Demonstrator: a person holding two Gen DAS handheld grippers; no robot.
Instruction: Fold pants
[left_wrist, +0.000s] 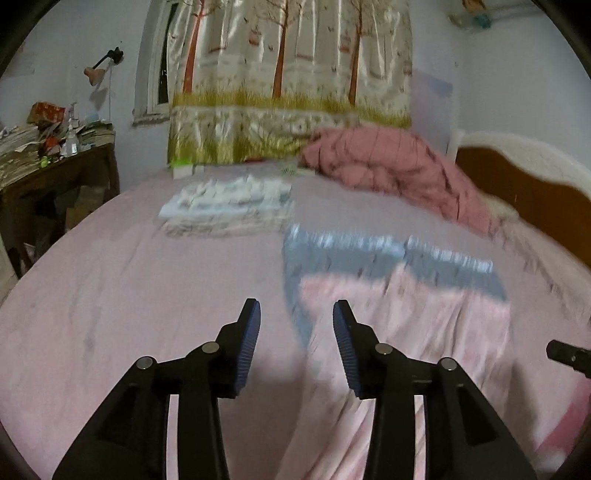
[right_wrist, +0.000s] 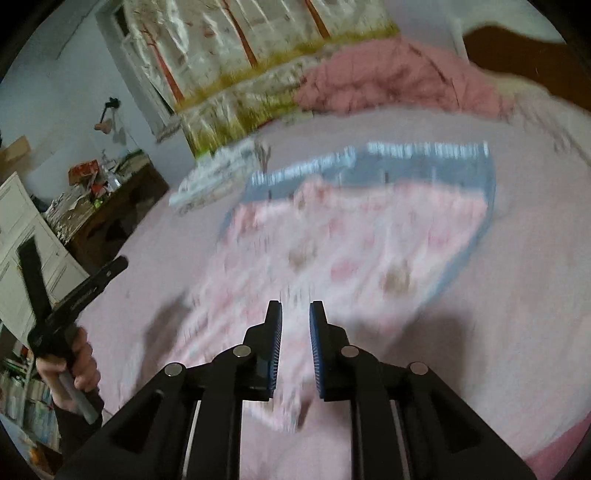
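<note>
Nearest, left gripper (left_wrist: 296, 345) with jaws wide apart and right gripper (right_wrist: 296, 345) with jaws narrowly apart — both empty. Beyond, pants (right_wrist: 343, 251) lie spread on the bed (left_wrist: 110, 295) — soft, light; best pinched at the blue waistband (right_wrist: 424, 151).

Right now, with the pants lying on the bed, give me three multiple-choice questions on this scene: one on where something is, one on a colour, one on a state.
1. Where is the pile of folded laundry?
A. On the bed, beyond the pants
B. On the desk
C. On the floor

2. What colour is the pants' waistband?
A. Green
B. Grey-blue
C. Black

3. How is the left gripper?
A. Shut on the pants
B. Shut on a pillow
C. Open, holding nothing

Answers:
1 A, it sits on the pink bed sheet farther back than the pants.
2 B, a grey-blue band runs along the pink pants' far edge.
3 C, its fingers stand apart with only sheet and pants edge behind them.
</note>
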